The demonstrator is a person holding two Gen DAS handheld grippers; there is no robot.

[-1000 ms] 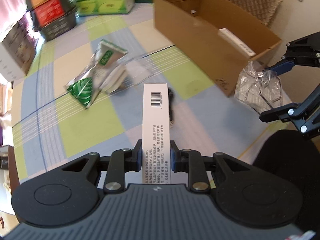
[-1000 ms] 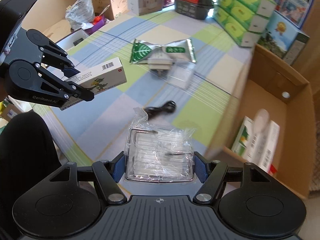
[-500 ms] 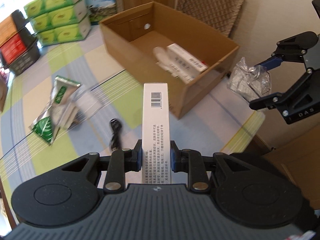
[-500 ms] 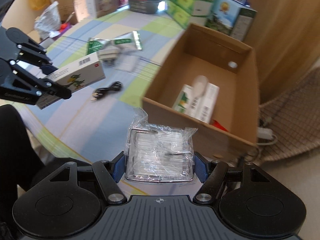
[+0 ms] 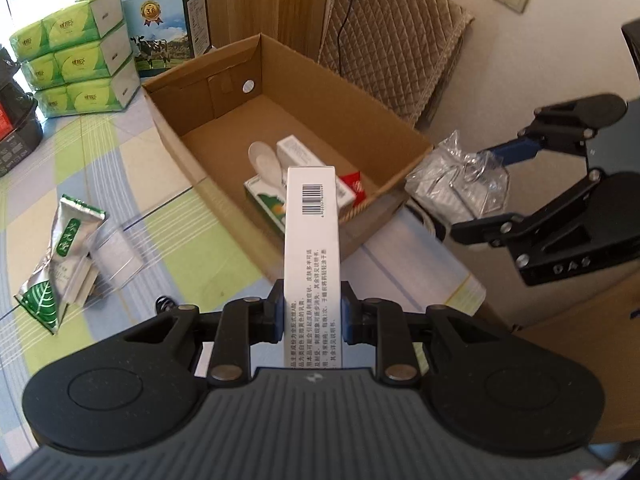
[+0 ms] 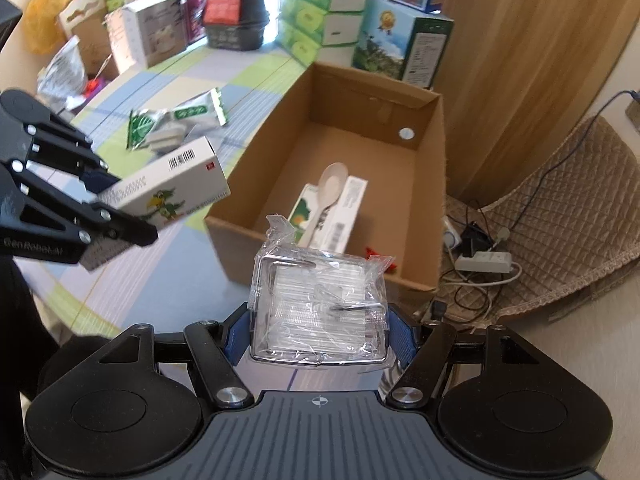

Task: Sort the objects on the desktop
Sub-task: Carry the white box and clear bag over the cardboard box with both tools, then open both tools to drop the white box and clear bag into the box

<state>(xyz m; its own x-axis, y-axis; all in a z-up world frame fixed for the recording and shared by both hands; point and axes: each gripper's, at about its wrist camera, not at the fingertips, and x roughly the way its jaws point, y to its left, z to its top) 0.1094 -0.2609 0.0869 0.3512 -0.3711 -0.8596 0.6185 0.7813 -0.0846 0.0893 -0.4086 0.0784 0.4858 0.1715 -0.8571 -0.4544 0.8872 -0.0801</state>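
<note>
My left gripper (image 5: 312, 314) is shut on a long white carton (image 5: 312, 240) with a barcode, held in the air just short of the near wall of the open cardboard box (image 5: 172, 140). My right gripper (image 6: 318, 330) is shut on a clear plastic packet (image 6: 320, 304) with wire clips inside, hovering before the cardboard box (image 6: 432, 208) at its near corner. Inside the box lie a white spoon (image 6: 330, 188), two small cartons (image 6: 348, 216) and a red item (image 5: 354, 186). In the right wrist view the left gripper (image 6: 102, 196) and its white carton (image 6: 172, 192) show at left.
A green foil pouch (image 5: 60, 260) and a clear plastic piece (image 5: 116, 256) lie on the checked tablecloth (image 5: 120, 160). Stacked tissue packs (image 5: 72, 60) and a milk carton box (image 5: 164, 20) stand behind. A quilted chair (image 5: 392, 48), power strip and cables (image 6: 484, 264) are to the box's right.
Both grippers have swung right and moved closer to the cardboard box, each still holding its item. The box's inside now fills the middle of both views.
</note>
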